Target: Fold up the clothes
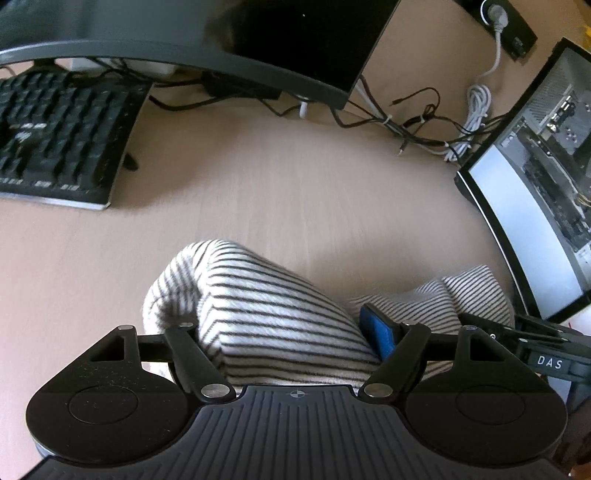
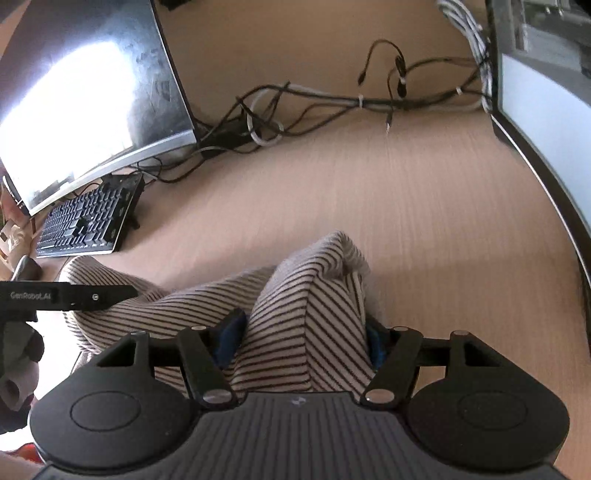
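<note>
A white garment with thin black stripes (image 1: 258,306) hangs bunched between both grippers above a light wooden desk (image 1: 280,192). My left gripper (image 1: 291,332) is shut on a thick fold of it; one blue pad (image 1: 378,332) shows on the right, the other is hidden by cloth. In the right wrist view my right gripper (image 2: 303,339) is shut on another bunch of the striped garment (image 2: 310,310), with blue pads (image 2: 231,332) on both sides. The left gripper's black body (image 2: 66,295) shows at the left, the right gripper's (image 1: 535,347) at the right.
A black keyboard (image 1: 59,136) lies at the left under a dark monitor (image 1: 229,40). A second monitor (image 1: 535,192) stands at the right. Tangled black and white cables (image 1: 424,125) run along the back of the desk. A power socket (image 1: 502,22) sits at the far right.
</note>
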{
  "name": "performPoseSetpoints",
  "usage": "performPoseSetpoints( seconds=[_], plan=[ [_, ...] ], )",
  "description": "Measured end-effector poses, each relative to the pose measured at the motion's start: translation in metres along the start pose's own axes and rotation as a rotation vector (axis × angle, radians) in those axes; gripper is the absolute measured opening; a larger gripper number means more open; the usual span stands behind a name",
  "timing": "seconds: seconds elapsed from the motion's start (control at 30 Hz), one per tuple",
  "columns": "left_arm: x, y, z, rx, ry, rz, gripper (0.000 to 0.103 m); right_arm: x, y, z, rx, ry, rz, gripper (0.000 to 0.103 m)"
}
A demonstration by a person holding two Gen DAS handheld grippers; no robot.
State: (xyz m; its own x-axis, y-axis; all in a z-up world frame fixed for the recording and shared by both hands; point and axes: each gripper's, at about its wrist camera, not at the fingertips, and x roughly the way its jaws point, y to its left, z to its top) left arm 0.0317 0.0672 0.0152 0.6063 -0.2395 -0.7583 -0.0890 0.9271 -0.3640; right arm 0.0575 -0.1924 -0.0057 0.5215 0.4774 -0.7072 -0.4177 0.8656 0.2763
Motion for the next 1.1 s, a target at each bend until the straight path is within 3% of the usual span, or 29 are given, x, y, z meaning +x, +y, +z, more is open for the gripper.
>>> performPoseSetpoints(
  seconds=[0.33, 0.53, 0.73, 0.9, 1.03, 1.1],
  plan=[
    [0.025, -0.002, 0.033, 0.025, 0.001, -0.019, 0.075, 0.019, -0.023, 0.030, -0.003, -0.022, -0.025, 0.061],
    [0.018, -0.012, 0.047, 0.069, -0.058, -0.020, 0.072, 0.009, -0.023, 0.057, -0.055, -0.125, -0.055, 0.054],
    [-0.003, -0.028, 0.011, 0.080, -0.007, -0.034, 0.075, -0.003, -0.016, 0.026, -0.107, -0.066, -0.090, 0.054],
    [-0.014, -0.024, -0.010, 0.018, 0.014, -0.069, 0.081, -0.020, -0.014, 0.012, -0.109, -0.041, -0.079, 0.064],
    [-0.019, -0.021, -0.014, 0.018, 0.009, -0.058, 0.082, -0.040, 0.014, 0.036, -0.258, -0.157, -0.150, 0.064],
    [-0.020, -0.020, -0.016, 0.021, 0.004, -0.051, 0.082, -0.050, 0.032, 0.047, -0.334, -0.230, -0.128, 0.064]
  ],
)
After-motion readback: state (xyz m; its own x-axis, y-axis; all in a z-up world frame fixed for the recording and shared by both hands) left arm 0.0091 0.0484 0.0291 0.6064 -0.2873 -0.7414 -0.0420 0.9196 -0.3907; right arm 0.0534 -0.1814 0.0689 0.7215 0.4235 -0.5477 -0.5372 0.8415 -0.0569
